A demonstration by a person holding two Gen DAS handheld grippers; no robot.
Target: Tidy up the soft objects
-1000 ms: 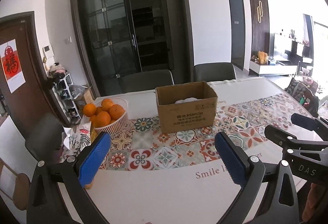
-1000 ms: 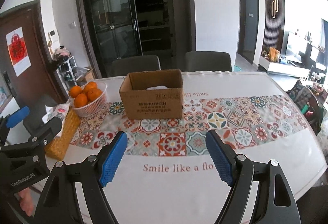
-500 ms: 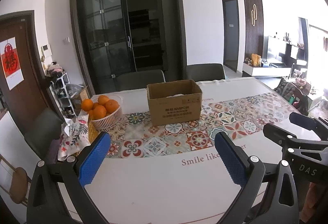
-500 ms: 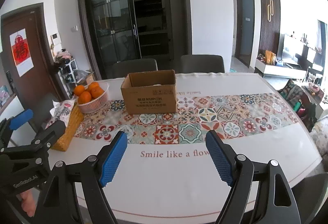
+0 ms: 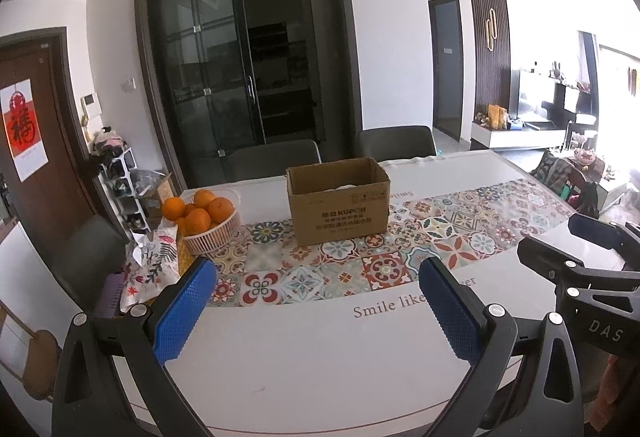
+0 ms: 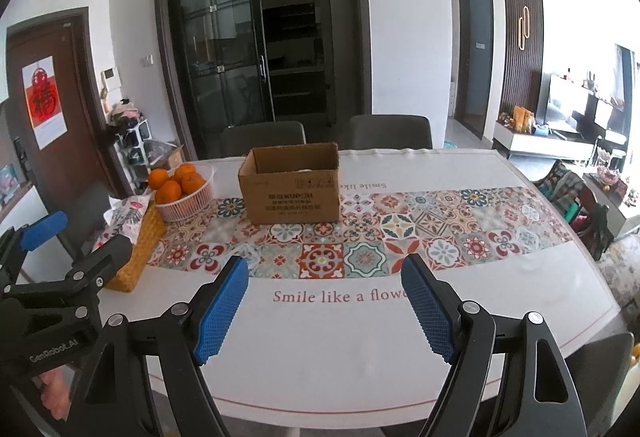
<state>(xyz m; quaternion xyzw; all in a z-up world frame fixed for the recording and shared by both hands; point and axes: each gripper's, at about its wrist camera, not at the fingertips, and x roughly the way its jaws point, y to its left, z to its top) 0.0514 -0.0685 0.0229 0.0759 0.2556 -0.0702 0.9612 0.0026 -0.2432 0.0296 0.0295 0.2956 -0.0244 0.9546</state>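
Observation:
An open cardboard box [image 5: 339, 205] stands on the patterned runner at the far middle of the table; it also shows in the right wrist view [image 6: 291, 189]. Something white [image 5: 347, 187] lies inside it, mostly hidden by the box wall. My left gripper [image 5: 316, 311] is open and empty above the near table edge. My right gripper [image 6: 325, 309] is open and empty, also near the front edge. Each gripper shows at the side of the other's view: the right one [image 5: 576, 249] and the left one [image 6: 76, 233].
A white basket of oranges [image 5: 206, 221] and a floral tissue pack on a wicker holder [image 6: 134, 237] stand at the table's left. Two grey chairs [image 6: 264, 135] stand behind the table. The white tabletop [image 6: 340, 349] has a rounded front edge.
Both grippers have pulled back from the box toward the near table edge and stay open. The box now looks smaller and farther away.

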